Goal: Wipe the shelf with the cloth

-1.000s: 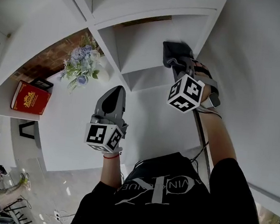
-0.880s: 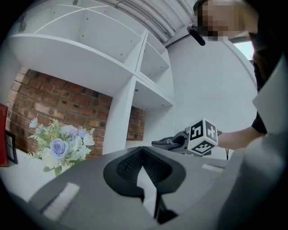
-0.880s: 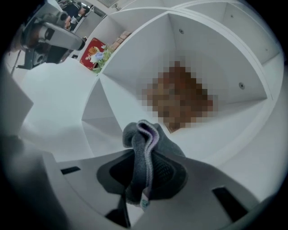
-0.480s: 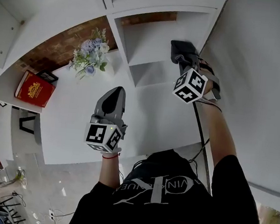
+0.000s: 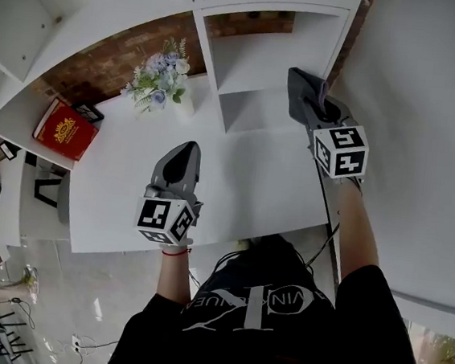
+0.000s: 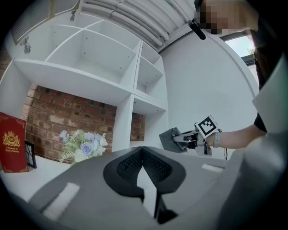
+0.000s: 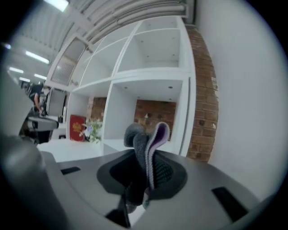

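Head view, left to right: red book (image 5: 65, 129) at ten o'clock, flowers (image 5: 160, 82) at eleven, left gripper (image 5: 187, 146) clenched on nothing near centre, white shelf (image 5: 254, 81) at twelve, right gripper (image 5: 317, 111) at one o'clock grasping the grey cloth (image 5: 301, 85) by the shelf's right edge.

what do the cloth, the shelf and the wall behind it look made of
Cloth: grey ribbed knit, maybe microfibre, lilac inner face. Shelf: smooth matte white panels, probably painted or laminated board. Wall: bare red brick, mortar lines visible.
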### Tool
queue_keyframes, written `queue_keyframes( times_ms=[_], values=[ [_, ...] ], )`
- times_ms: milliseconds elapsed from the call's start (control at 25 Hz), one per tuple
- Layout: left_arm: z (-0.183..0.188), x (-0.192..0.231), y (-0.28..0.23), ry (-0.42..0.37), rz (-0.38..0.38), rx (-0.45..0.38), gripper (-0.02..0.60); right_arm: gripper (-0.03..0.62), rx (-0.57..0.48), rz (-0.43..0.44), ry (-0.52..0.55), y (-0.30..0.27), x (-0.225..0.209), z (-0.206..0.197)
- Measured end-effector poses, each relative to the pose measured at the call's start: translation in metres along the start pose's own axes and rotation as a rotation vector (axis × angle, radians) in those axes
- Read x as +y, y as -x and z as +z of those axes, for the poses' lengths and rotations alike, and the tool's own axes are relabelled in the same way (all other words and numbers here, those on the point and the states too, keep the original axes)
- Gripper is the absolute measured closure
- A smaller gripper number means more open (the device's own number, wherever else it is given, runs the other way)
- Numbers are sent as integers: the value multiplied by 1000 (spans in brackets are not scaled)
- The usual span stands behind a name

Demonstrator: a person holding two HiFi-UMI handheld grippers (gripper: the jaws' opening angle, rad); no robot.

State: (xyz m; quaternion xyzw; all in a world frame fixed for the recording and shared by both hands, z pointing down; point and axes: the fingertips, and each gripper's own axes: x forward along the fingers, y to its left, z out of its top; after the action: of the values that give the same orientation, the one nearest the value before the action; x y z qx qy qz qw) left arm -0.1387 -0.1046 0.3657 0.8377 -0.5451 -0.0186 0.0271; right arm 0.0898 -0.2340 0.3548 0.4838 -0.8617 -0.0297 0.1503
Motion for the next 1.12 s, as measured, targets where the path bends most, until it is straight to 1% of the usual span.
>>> queue_keyframes(
  times_ms=[40,120,280,440,600,840,1120],
  values=[
    [5,3,5,-10,15,-11,569,523,-29,8,-53,7,0,4],
    [15,9,14,-29,48,-35,571,523,-76,20,-122,19,1,12],
    [21,15,30,-58,106,-52,569,523,-124,57,-175,40,7,19],
    [17,12,44,-70,154,-39,569,523,-131,101,-186,61,19,14],
    [14,2,56,-68,197,-28,569,523,-108,130,-157,85,28,3],
    [6,-21,75,-69,228,-24,569,523,-111,154,-177,126,30,-13],
    [0,-49,95,-68,246,-26,571,523,-132,181,-197,169,40,-23]
  ],
)
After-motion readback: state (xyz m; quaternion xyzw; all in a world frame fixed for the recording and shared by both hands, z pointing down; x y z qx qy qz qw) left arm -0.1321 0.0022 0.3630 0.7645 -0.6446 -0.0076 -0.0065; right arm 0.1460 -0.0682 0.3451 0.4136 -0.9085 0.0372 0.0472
